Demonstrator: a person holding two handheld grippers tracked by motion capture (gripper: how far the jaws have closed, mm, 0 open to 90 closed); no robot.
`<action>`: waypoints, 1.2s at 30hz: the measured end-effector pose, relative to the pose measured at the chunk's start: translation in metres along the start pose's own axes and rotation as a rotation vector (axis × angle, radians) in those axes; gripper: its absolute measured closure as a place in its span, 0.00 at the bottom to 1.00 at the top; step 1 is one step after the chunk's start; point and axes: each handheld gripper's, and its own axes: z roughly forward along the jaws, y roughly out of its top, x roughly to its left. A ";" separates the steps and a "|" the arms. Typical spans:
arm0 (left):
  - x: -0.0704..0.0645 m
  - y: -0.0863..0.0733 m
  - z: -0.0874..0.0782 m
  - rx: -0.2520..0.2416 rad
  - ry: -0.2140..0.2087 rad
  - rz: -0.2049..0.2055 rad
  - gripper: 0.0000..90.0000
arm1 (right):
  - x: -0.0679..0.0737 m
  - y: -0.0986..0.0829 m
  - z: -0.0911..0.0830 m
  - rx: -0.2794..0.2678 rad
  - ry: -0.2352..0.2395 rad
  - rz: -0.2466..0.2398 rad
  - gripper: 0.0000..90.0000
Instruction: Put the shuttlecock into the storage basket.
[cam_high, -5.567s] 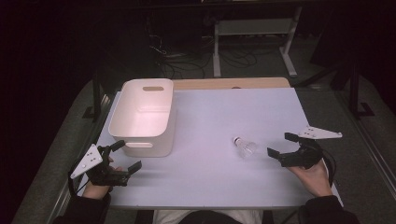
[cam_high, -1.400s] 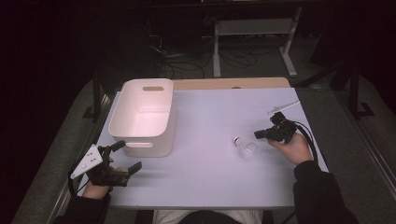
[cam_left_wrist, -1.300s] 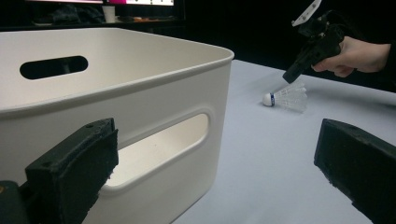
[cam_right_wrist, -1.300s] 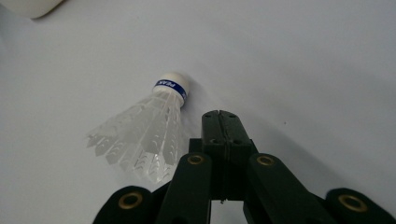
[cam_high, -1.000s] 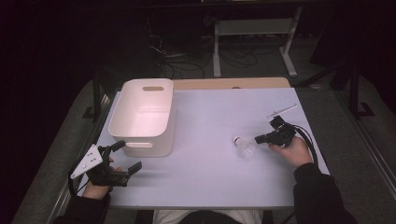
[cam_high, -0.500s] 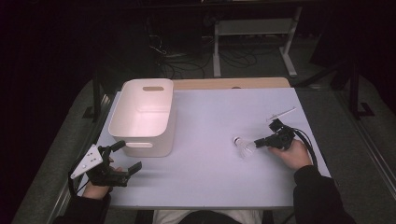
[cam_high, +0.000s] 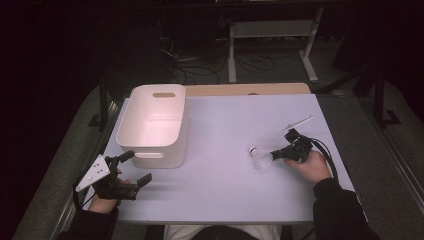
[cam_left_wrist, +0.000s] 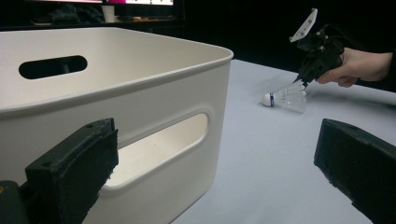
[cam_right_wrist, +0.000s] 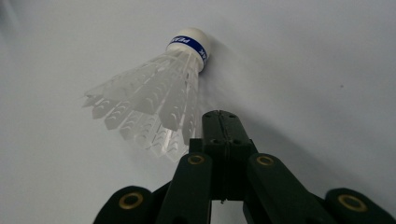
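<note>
Shuttlecock (cam_high: 261, 159): white plastic skirt, white cork with a blue band, lying on its side on the worktop (cam_high: 235, 125) at about 4 o'clock from the centre, cork toward 10 o'clock in the high view.

Right tool (cam_high: 275, 154): held in a hand (cam_high: 307, 167) at the worktop's 4 o'clock edge; jaws pressed together, their tips at the rim of the skirt. In the right gripper view (cam_right_wrist: 219, 122) the shut tips sit against the skirt's edge; whether any of the skirt is caught between them cannot be told.

Left tool (cam_high: 135, 167): at 8 o'clock, near the front corner, jaws spread wide with nothing between them.

Bin (cam_high: 152, 125): white, with handle slots, at 9 o'clock, just beyond the left tool.
</note>
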 end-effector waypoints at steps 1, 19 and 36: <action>0.000 0.000 0.000 0.000 0.000 0.000 0.00 | 0.000 0.000 0.000 0.000 0.000 0.000 0.99; 0.000 0.000 0.000 -0.001 0.000 0.000 0.00 | 0.013 0.003 0.007 0.019 0.049 -0.023 0.99; 0.000 0.000 0.000 -0.001 -0.001 0.000 0.00 | 0.020 0.006 0.012 0.019 0.084 -0.029 0.99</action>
